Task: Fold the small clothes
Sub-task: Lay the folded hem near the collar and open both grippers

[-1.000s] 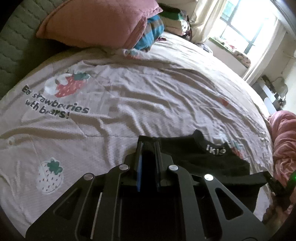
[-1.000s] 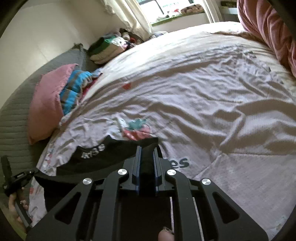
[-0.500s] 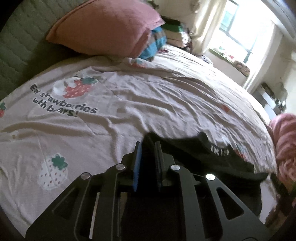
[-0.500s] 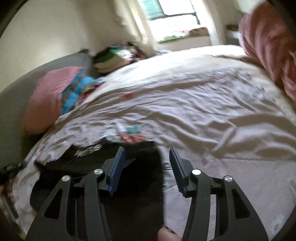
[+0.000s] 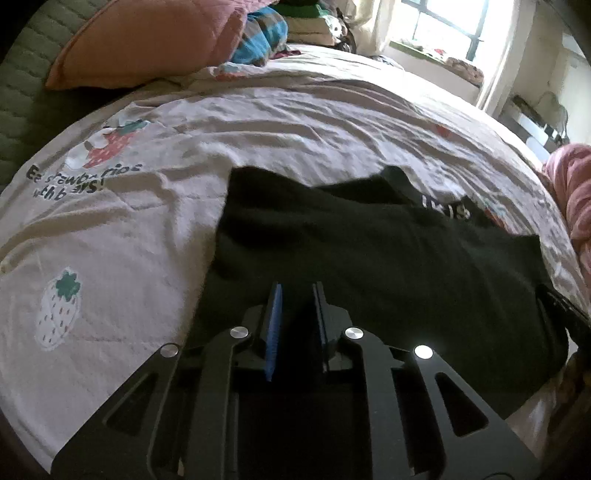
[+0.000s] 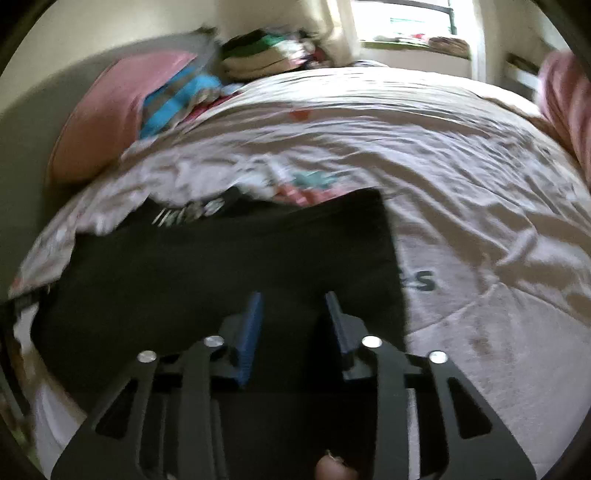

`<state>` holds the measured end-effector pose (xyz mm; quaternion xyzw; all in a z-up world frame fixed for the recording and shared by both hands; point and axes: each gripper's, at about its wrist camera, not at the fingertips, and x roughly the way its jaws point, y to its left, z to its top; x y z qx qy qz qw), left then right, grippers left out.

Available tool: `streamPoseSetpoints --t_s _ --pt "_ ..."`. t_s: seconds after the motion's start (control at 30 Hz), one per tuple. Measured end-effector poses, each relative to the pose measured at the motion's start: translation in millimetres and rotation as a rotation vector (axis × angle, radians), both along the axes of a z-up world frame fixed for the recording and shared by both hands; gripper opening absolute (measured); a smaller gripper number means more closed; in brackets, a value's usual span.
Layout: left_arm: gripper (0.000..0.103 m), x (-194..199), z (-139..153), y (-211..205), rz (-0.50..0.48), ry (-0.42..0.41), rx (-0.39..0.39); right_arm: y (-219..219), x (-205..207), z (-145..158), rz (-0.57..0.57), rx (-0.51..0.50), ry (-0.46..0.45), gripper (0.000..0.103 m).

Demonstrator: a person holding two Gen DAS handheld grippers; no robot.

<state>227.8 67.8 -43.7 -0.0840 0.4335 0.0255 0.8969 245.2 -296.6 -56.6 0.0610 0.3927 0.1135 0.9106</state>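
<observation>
A small black garment (image 5: 369, 251) with white lettering on its waistband (image 5: 447, 208) lies spread on the strawberry-print bedsheet (image 5: 147, 229). It also shows in the right wrist view (image 6: 221, 266). My left gripper (image 5: 297, 295) hovers over the garment's near edge with its jaws slightly apart and nothing between them. My right gripper (image 6: 293, 299) is open and empty over the garment's near right part. The right wrist view is blurred by motion.
A pink pillow (image 5: 147, 40) and a blue striped cloth (image 5: 262, 33) lie at the head of the bed. Folded clothes (image 6: 266, 55) are stacked by the window. A pink blanket (image 5: 572, 192) is bunched at the right edge.
Both grippers were shut on the garment's corners. The right opened first, then the left. The garment now lies flat on the bed and both grippers have pulled back.
</observation>
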Motion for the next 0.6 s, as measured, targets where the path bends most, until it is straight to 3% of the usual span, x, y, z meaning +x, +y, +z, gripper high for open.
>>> streamPoseSetpoints --t_s 0.07,0.2,0.3,0.37,0.4,0.47,0.53,0.6 --pt "0.027 3 4 8 0.023 -0.014 0.007 -12 2 5 -0.073 -0.010 -0.026 0.032" --pt "0.030 13 8 30 0.069 -0.011 -0.031 -29 21 11 -0.139 -0.044 -0.017 0.033" --pt "0.034 24 6 37 0.074 0.010 -0.044 -29 44 10 -0.094 -0.044 0.043 0.040" --pt "0.047 31 5 41 0.079 0.020 -0.047 -29 56 5 -0.074 -0.007 0.079 0.040" --pt "0.047 34 3 42 0.080 0.025 -0.050 -30 59 3 -0.067 0.032 0.083 0.040" --pt "0.049 41 -3 45 0.079 0.036 -0.057 -29 58 -2 -0.076 0.038 0.086 0.031" --pt "0.049 47 -10 47 0.074 0.046 -0.068 -27 52 -3 -0.076 0.023 0.056 0.015" --pt "0.049 51 -15 50 0.070 0.046 -0.092 -27 47 -1 -0.084 0.018 0.024 0.010"
